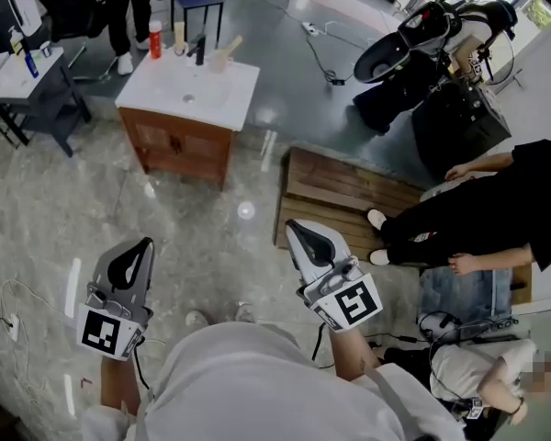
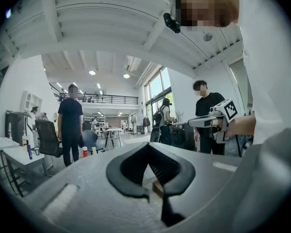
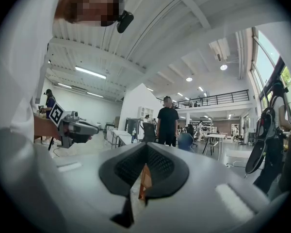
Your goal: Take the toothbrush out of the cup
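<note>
White shirt (image 1: 257, 375) nearest, across the near edge. Far left over the floor, washstand (image 1: 179, 141) with basin. Near, left gripper (image 1: 145, 248) and right gripper (image 1: 294, 230), both level, jaws shut on nothing. Well apart from both, on the washstand's far right corner, pale cup (image 1: 220, 60) with, apparently, the toothbrush (image 1: 231, 44) leaning rightward. Probably best: walk close, steady the cup, open jaws, pinch the handle, draw along its lean.

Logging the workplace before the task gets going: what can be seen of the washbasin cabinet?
The washbasin cabinet stands on the grey floor, well ahead of the left gripper and right gripper. White top with a sunken basin, brown wood-look base with doors. A red bottle, a dark item and a pale cup stand along its back edge.
</note>
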{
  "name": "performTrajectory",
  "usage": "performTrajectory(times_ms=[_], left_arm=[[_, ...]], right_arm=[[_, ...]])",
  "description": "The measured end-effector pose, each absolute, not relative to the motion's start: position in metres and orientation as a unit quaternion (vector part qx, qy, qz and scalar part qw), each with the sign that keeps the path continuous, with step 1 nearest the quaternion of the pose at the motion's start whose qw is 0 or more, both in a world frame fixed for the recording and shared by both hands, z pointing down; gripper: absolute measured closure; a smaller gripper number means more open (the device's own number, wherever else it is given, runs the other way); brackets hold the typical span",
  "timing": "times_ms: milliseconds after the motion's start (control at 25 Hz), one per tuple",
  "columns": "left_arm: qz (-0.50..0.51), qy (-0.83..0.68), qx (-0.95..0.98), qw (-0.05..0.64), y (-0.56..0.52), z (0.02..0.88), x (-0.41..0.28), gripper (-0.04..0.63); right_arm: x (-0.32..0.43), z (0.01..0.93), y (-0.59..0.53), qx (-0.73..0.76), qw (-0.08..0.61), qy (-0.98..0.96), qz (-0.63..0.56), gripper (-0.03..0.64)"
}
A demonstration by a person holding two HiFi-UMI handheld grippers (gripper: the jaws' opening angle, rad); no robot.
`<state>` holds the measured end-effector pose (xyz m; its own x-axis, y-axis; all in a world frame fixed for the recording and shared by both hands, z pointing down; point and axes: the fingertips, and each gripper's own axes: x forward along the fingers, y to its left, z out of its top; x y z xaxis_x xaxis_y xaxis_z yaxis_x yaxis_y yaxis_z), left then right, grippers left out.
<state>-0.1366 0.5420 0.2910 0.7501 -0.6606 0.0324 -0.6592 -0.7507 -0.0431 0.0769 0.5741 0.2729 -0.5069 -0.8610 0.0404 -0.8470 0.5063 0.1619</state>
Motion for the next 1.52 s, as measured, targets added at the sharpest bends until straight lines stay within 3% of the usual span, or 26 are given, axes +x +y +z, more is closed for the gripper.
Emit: performTrajectory(times_ms=[680, 1520], left_arm=[[-0.018, 0.337, -0.941, 0.015, 0.498, 0.294, -0.178, 0.598], [-0.024, 0.376, -0.926, 0.025, 0.367, 0.289, -0.064, 0.598]], right_arm=[[0.023, 0.285, 0.536, 0.497, 0.056, -0.864, -0.053, 0.617], [0.124, 0.289, 0.384, 0.444, 0.042, -0.893, -0.056, 0.617]])
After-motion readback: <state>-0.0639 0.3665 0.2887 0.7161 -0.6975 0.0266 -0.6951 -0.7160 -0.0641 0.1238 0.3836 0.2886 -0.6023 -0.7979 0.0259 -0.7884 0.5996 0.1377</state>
